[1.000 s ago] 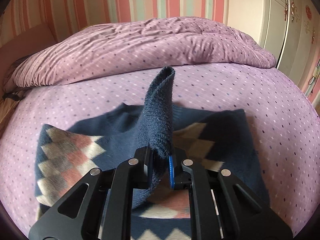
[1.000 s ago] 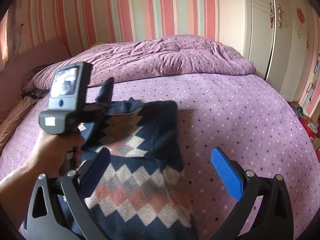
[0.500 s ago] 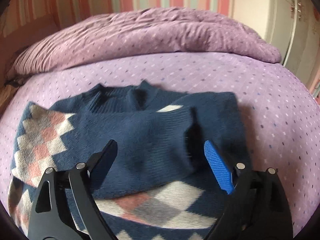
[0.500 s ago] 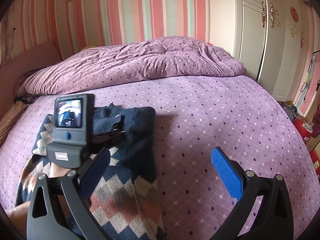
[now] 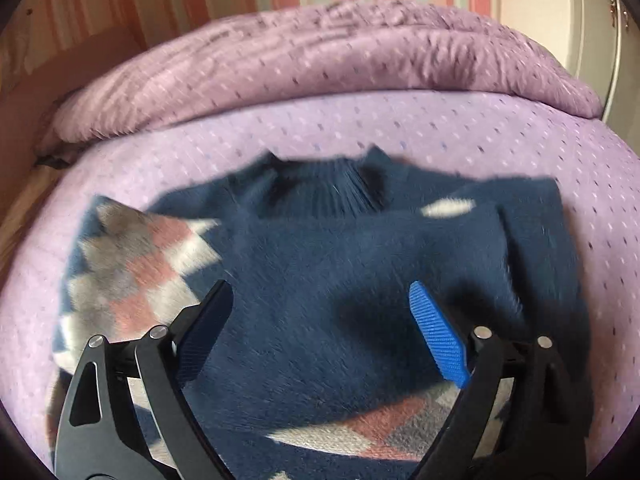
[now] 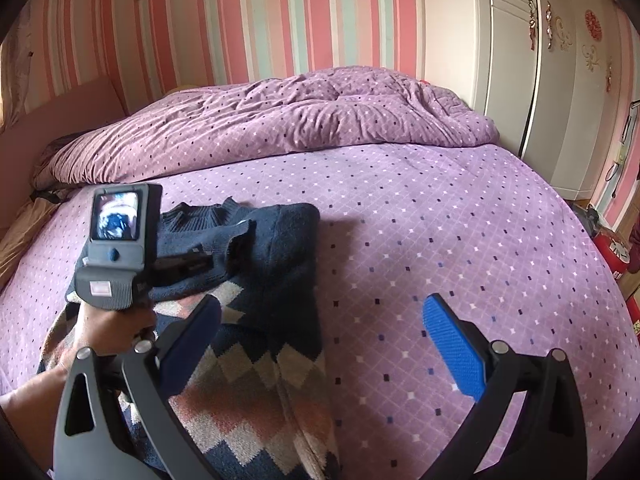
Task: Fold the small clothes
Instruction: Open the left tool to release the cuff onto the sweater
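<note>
Left wrist view: my left gripper (image 5: 320, 320) stands wide, empty. Sweater (image 5: 340, 264) soft, limp; I'd pinch its hem.

Each hand-held gripper (image 6: 322, 332) has black skeletal fingers with silver screws and ribbed blue pads (image 6: 454, 350), and the left hand-held gripper (image 5: 320, 312) carries a grey body with a small screen (image 6: 116, 216).
</note>
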`<state>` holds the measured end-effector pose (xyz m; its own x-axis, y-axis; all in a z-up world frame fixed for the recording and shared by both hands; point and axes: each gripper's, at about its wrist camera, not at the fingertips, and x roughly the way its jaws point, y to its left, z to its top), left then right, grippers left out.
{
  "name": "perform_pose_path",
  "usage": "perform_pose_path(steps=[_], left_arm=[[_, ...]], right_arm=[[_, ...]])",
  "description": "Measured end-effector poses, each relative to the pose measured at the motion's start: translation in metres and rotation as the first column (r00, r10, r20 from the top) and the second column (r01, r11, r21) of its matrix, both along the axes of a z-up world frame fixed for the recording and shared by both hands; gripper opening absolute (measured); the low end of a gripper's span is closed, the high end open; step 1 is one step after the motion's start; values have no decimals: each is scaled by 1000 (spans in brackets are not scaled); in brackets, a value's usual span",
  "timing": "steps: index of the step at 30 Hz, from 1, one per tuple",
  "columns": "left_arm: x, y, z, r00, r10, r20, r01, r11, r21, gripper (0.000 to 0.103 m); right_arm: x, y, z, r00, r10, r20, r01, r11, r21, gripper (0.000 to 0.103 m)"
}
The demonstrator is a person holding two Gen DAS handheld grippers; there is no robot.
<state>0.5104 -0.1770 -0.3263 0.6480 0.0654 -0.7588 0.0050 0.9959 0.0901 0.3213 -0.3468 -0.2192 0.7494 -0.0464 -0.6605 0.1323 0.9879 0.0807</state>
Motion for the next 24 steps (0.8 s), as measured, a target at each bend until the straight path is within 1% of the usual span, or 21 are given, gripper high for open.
perform_pose_path(steps=[1,3,5,6,7,9,11,12,13,14,16,18,19,20,21,22,23,24], left_arm=[[-4,3,-2,1000,-11,0,11,1000,-29,87],[-13,9,-3,999,-9,36,9,1000,-15,86],[-22,21,0,997,-16,72,14,1000,21,87],[-25,27,1,996,-17,87,13,999,41,89],[-27,35,3,994,-21,111,12,997,74,91],[-29,54,7,989,-20,148,3,993,118,94],[-30,78,9,985,-9,174,-18,988,154,95],[-30,94,10,983,3,184,-33,987,158,95],[-30,103,10,982,12,191,-43,987,157,96],[-30,113,11,980,22,196,-54,985,162,96],[-30,130,8,981,36,193,-69,984,166,97],[-30,142,3,981,47,188,-84,977,195,97],[-30,146,1,982,51,183,-88,976,197,98],[-30,152,-1,983,56,174,-89,978,189,98],[-28,157,-3,985,63,163,-91,981,174,98],[-28,163,-5,985,73,157,-98,982,158,98],[-27,167,-7,985,76,155,-100,983,154,98],[-27,171,-8,985,75,154,-100,982,157,98]], right_arm=[[4,1,-1,1000,3,-2,-3,1000,5,101],[19,4,-6,1000,14,-7,-14,999,39,101],[41,11,-14,1000,23,-15,-22,998,67,101],[52,17,-19,999,38,-25,-36,996,77,101],[69,27,-27,997,74,-38,-69,992,108,101],[92,38,-40,990,120,-68,-106,978,179,95],[120,48,-55,982,161,-102,-128,954,272,83],[128,52,-60,980,160,-121,-121,953,278,80],[138,56,-65,976,164,-144,-118,952,283,74],[149,62,-72,970,177,-170,-122,949,292,70],[161,72,-82,961,185,-207,-119,948,294,70],[172,80,-94,951,194,-241,-116,946,304,68],[174,82,-98,948,190,-255,-109,948,300,58],[180,86,-104,941,201,-271,-114,946,304,43],[182,89,-109,937,205,-283,-116,946,302,41],[184,91,-112,935,197,-296,-112,953,281,42],[186,92,-115,932,182,-314,-102,961,256,41],[188,93,-117,931,174,-322,-93,963,253,41]])
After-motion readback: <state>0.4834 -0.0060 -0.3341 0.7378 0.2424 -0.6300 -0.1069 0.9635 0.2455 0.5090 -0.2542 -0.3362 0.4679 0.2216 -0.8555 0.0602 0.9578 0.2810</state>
